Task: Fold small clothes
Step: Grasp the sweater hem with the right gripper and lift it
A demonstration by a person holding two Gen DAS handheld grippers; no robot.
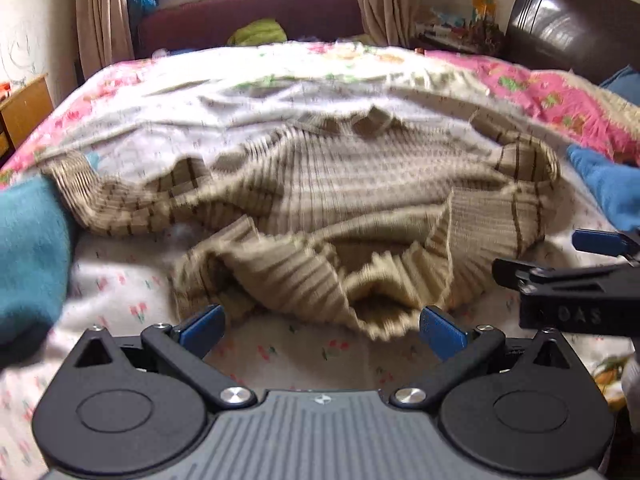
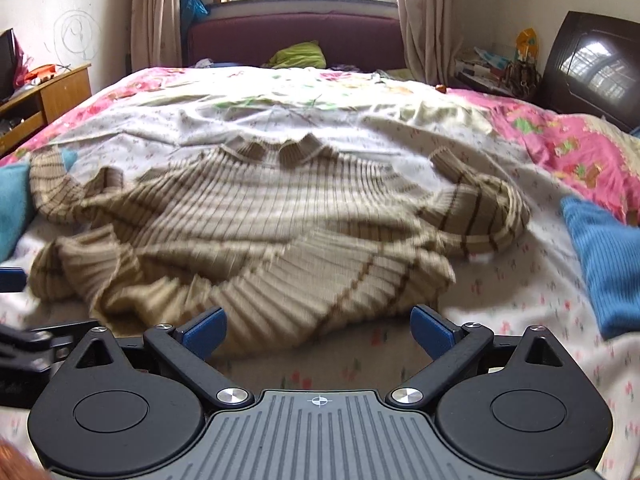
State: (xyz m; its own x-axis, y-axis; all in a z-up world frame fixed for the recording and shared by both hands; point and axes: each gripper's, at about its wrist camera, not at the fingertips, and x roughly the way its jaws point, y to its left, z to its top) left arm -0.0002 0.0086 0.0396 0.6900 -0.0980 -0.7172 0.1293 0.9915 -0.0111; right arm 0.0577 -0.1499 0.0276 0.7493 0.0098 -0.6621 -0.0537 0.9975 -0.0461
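Both jaws stand wide open and empty, left gripper [image 1: 322, 330] and right gripper [image 2: 318, 326] poised just short of the striped sweater [image 2: 248, 236] crumpled mid-bed [image 2: 500, 312], hem toward its near edge. Best play: grab both hem corners and pull it flat before folding.

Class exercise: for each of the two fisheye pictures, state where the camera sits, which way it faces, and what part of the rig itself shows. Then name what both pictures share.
Left wrist: sits on the left gripper, facing across the bed toward the window; open blue fingers show, right gripper at its right.
Right wrist: sits on the right gripper, same heading; open fingers show.
Shared: the striped beige sweater, unfolded.
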